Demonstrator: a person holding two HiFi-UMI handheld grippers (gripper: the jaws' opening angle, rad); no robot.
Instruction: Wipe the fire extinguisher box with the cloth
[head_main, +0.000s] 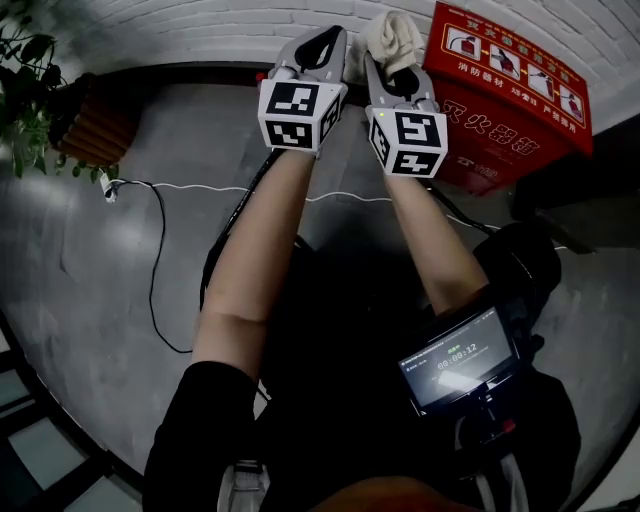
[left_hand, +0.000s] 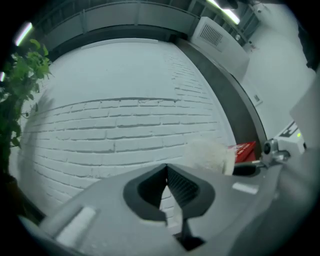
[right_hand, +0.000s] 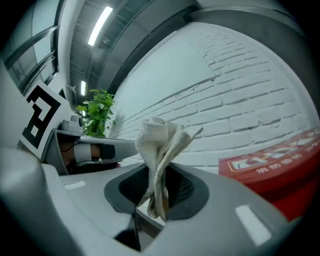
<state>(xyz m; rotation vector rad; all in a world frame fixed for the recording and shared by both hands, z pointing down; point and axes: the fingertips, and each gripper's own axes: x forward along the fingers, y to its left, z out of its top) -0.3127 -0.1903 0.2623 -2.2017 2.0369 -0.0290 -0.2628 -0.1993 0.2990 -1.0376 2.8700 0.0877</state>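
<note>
One red fire extinguisher box (head_main: 505, 95) is standing on the grey floor (head_main: 90, 260) against the white brick wall (head_main: 200, 25). Well left of the box, one potted plant (head_main: 25, 70) is sitting and one white cable (head_main: 155, 250) is trailing across open floor. Just left of the box's edge, the right tongs (head_main: 393, 72) are clamping one cream cloth (head_main: 392, 35). Further left, the left tongs (head_main: 322, 42) are pressing together, empty.

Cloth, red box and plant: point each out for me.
cloth (right_hand: 160, 145), right gripper view, bunched middle
red box (head_main: 510, 90), head view, top face
plant (right_hand: 97, 114), right gripper view, leaves
</note>
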